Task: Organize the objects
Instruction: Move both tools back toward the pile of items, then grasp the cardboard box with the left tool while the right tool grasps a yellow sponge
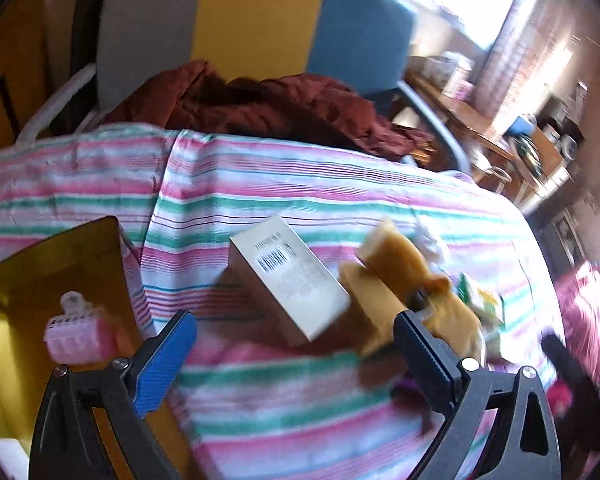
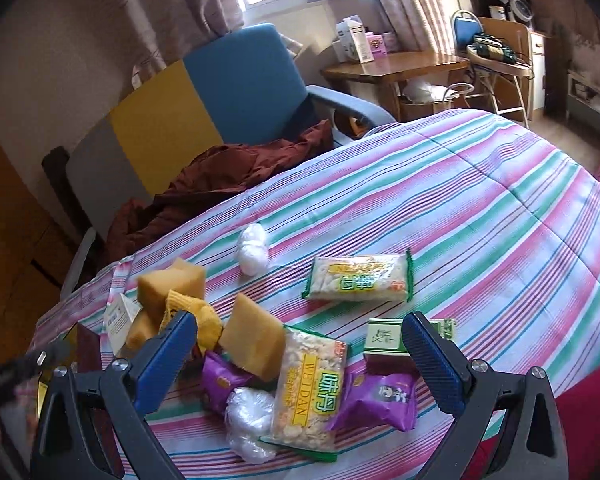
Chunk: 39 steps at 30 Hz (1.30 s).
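You are holding the left tongs (image 1: 294, 340) released over the striped bed (image 1: 340, 208), a cream box (image 1: 288, 276) lying between the fingers at 12 o'clock. Your right tongs (image 2: 300, 344) are gaping too, with snack packets (image 2: 310, 388) and yellow sponges (image 2: 252, 340) sitting between them.
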Tool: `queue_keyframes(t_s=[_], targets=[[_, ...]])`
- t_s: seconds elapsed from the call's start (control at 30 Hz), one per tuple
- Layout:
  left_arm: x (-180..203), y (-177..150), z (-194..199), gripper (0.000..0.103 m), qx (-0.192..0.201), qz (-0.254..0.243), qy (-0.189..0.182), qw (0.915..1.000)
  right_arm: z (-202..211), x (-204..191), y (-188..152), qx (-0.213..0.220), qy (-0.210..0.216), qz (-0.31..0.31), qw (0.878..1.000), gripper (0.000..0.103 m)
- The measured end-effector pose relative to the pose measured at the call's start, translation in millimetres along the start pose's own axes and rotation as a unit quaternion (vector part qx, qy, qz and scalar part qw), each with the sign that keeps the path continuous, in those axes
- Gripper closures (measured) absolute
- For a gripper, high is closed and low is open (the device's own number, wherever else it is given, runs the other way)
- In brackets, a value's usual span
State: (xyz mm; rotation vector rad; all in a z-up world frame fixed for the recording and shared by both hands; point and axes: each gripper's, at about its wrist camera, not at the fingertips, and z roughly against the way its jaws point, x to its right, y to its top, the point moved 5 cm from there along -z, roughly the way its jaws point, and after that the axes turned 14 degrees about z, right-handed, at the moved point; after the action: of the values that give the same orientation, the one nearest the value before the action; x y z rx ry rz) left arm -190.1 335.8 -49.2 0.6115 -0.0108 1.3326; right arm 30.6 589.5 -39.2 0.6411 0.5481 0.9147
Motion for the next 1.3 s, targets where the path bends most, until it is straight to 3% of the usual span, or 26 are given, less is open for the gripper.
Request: queue_keyframes(t_s=[0.17, 0.4, 0.43, 0.47, 0.6, 0.67, 0.77, 0.9, 0.97, 1.13, 1.3], targets=[[-0.7, 22.6, -38.1, 0.002, -0.021, 0.047, 0.02, 0.9985, -2.3, -7.4, -0.6, -0.005, 0.014, 0.013, 1.0, 0.0], [2.9, 31.0, -78.0, 0.004, -0.038, 0.058, 0.043, 0.9967, -6.7, -16.0, -2.3, -0.014, 0.024, 0.029, 0.999, 0.0], [1.3, 30.6, -80.8, 0.01, -0.04, 0.058, 0.047, 0.9964, -6.9, -16.3, -2.5, -0.014, 0.024, 0.03, 0.999, 0.0], [-1.1, 29.4, -83.9, 0.026, -0.043, 0.06, 0.053, 0.9959, -7.1, -16.7, -2.5, -0.014, 0.024, 0.03, 0.999, 0.0], [-10.8, 20.0, -92.6, 0.039, -0.065, 0.06, 0.056, 0.9945, -8.0, -16.7, -2.8, -0.016, 0.022, 0.032, 0.999, 0.0], [-9.9, 16.7, -90.8, 0.047, -0.059, 0.039, 0.057, 0.9958, -8.8, -17.6, -3.1, -0.018, 0.019, 0.036, 0.999, 0.0], [-5.4, 11.5, -85.5, 0.051, -0.055, 0.015, 0.041, 0.9975, -10.3, -20.8, -3.2, -0.02, 0.013, 0.048, 0.999, 0.0], [3.6, 1.7, -66.6, 0.052, -0.037, -0.038, 0.023, 0.9983, -14.3, -25.0, -4.6, -0.031, 0.008, 0.062, 0.998, 0.0], [2.4, 1.5, -56.9, 0.052, -0.031, -0.04, 0.013, 0.9986, -15.1, -29.6, -3.0, -0.032, 0.01, 0.072, 0.997, 0.0], [-0.9, -2.8, -31.5, 0.052, -0.02, -0.046, -0.016, 0.9986, -22.9, -58.2, 14.8, -0.035, 0.054, 0.09, 0.994, 0.0], [-7.9, -9.4, -10.1, 0.052, -0.004, -0.05, -0.039, 0.998, -56.0, -97.6, 48.5, -0.047, 0.118, 0.09, 0.988, 0.0]])
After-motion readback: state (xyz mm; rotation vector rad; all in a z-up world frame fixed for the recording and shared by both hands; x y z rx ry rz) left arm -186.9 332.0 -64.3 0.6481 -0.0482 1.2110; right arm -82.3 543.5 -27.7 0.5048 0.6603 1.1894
